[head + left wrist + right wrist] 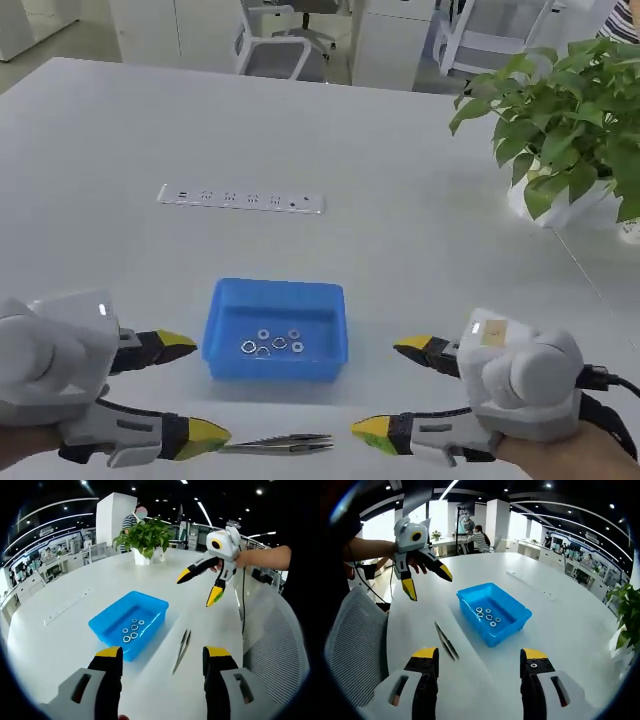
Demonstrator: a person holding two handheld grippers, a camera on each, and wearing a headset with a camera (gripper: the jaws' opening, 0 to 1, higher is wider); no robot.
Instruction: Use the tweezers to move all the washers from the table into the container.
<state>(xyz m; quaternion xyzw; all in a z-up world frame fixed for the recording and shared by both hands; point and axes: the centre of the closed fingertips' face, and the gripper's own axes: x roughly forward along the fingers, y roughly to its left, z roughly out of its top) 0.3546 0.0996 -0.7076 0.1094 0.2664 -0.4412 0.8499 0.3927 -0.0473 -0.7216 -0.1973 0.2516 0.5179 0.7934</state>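
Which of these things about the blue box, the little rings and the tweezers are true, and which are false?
1. The washers lie inside the blue container. True.
2. The left gripper holds the tweezers. False: the tweezers lie on the table between the two grippers, with nothing touching them.
3. A potted plant stands on the table. True.
4. The right gripper is shut. False: its jaws stand open and hold nothing.
5. The power strip lies inside the blue container. False: it lies on the table beyond the blue container.
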